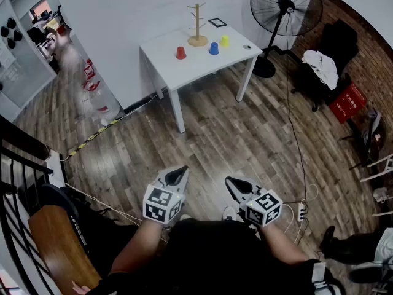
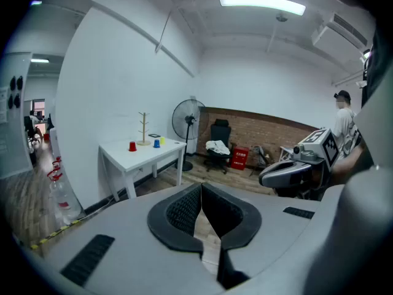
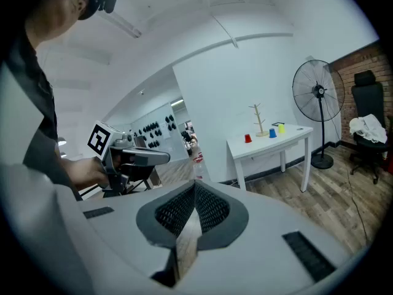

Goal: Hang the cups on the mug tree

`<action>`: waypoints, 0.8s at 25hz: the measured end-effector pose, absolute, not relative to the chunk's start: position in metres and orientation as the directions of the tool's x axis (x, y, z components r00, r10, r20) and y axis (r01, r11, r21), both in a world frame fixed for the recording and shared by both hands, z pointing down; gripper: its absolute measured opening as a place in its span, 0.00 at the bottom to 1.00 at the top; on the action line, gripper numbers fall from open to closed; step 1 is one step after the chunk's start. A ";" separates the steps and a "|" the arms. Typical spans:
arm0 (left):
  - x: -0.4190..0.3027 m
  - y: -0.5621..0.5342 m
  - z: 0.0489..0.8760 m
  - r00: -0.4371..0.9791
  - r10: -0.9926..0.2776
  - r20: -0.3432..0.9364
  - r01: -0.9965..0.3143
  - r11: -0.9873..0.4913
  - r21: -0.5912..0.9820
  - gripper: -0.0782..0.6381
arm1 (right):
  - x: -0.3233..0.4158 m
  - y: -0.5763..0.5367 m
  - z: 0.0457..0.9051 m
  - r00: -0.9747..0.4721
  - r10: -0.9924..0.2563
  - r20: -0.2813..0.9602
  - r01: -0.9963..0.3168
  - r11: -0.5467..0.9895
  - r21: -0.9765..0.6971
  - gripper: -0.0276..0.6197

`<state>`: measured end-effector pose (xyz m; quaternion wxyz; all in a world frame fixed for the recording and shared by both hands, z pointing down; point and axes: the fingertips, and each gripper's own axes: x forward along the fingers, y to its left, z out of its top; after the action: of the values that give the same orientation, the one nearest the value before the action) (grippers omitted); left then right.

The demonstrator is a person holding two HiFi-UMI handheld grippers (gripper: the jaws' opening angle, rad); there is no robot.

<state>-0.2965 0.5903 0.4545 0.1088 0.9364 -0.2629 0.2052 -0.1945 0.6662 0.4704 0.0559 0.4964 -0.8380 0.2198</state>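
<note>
Well back from the mug tree [image 1: 197,23], left gripper [image 1: 178,174] and right gripper [image 1: 234,183] with jaws together on nothing, red cup [image 1: 180,53] left of it, blue cup [image 1: 214,48] and yellow cup [image 1: 225,40] right, probably light, stiff, slick plastic, best pinched across the wall.

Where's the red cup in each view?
Head view: red cup top centre, on the white table, left of the mug tree.
Left gripper view: red cup left of centre, small, left of the mug tree.
Right gripper view: red cup right of centre, left of the mug tree.
Shared landmark: the mug tree.
</note>
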 end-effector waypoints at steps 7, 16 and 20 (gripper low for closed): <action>-0.304 0.589 0.453 0.779 -0.450 0.436 -0.538 -0.837 0.098 0.13 | -0.201 0.664 0.469 -0.493 -0.810 0.318 -0.862 0.405 -0.305 0.05; -0.314 0.587 0.454 0.788 -0.441 0.429 -0.530 -0.841 0.108 0.13 | -0.209 0.661 0.474 -0.476 -0.824 0.308 -0.867 0.380 -0.322 0.05; -0.324 0.595 0.462 0.797 -0.414 0.439 -0.511 -0.850 0.127 0.13 | -0.229 0.660 0.477 -0.477 -0.819 0.319 -0.867 0.378 -0.326 0.05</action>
<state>-0.3244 0.5947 0.4617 0.1204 0.9403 -0.2459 0.2021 -0.2294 0.6602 0.4770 0.0523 0.5089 -0.8283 0.2287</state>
